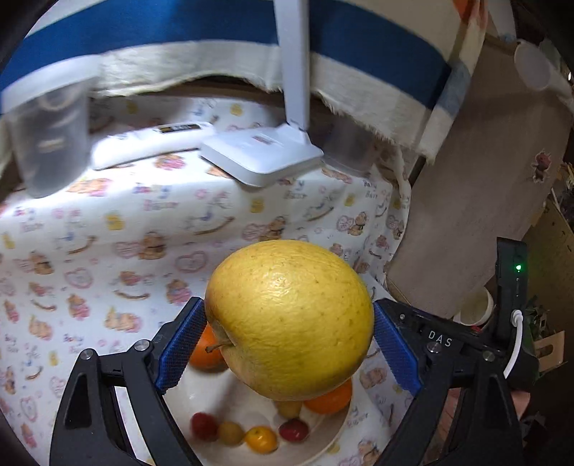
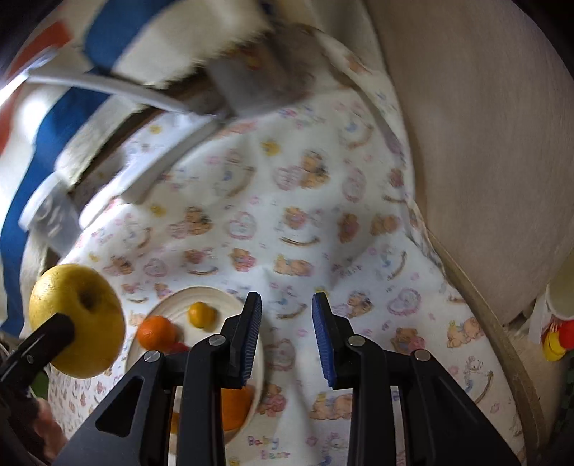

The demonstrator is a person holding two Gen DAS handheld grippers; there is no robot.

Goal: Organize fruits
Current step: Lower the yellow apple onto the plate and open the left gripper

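My left gripper (image 1: 288, 340) is shut on a large yellow apple (image 1: 290, 319) and holds it in the air above a white plate (image 1: 333, 441). The plate holds oranges (image 1: 332, 398) and several small red and yellow fruits (image 1: 262, 438). In the right wrist view the apple (image 2: 77, 319) hangs at the left, above the plate (image 2: 201, 294), which holds an orange (image 2: 156, 331) and a small yellow fruit (image 2: 201, 314). My right gripper (image 2: 287, 337) is open and empty over the tablecloth, just right of the plate.
The table wears a white bear-print cloth (image 1: 143, 229). At its far side stand a white lamp base (image 1: 262, 154), a white flat device (image 1: 150, 143) and clear plastic containers (image 1: 50, 143). A blue-and-white blanket (image 1: 179, 32) hangs behind. The table edge drops off at right (image 2: 477, 297).
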